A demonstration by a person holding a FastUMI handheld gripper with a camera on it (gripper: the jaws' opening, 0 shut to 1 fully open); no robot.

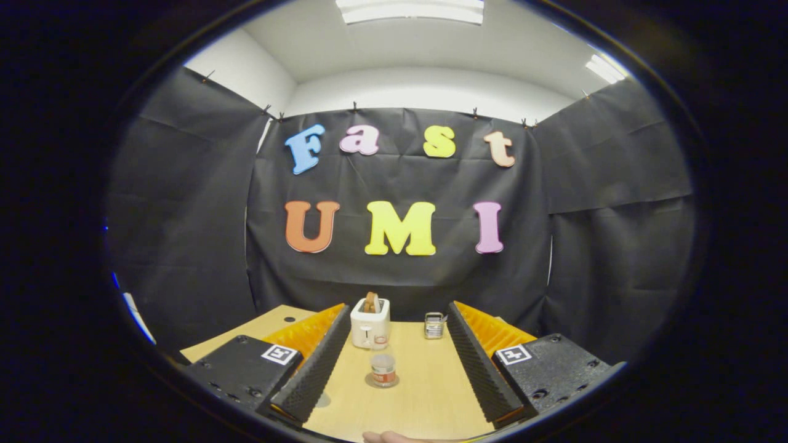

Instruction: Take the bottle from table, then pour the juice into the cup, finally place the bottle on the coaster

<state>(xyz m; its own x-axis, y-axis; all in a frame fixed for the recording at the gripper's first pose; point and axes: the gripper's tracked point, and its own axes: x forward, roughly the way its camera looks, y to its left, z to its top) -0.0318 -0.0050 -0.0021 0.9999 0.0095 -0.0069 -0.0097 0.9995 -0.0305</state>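
Hand [388,437]: a small part is seen at the table's near edge, below the fingers.
Gripper [394,363]: fingers are spread wide, nothing is held.
Bottle [383,369]: a small clear jar-like container is seen upright on a coaster [369,383], mid-table [425,400], between the fingers.
Handling: it is judged light, rigid and smooth; the sides are best taken mid-body.
Toaster [370,323]: beyond it.
Cup [434,325]: probably the ribbed vessel towards the far edge.

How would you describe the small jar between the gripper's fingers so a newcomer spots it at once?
Start at the wooden table. Between the open gripper's fingers stands a white toaster; nearer than it sits the small clear jar on a round coaster. Unlike the metal rack, it has a reddish band.
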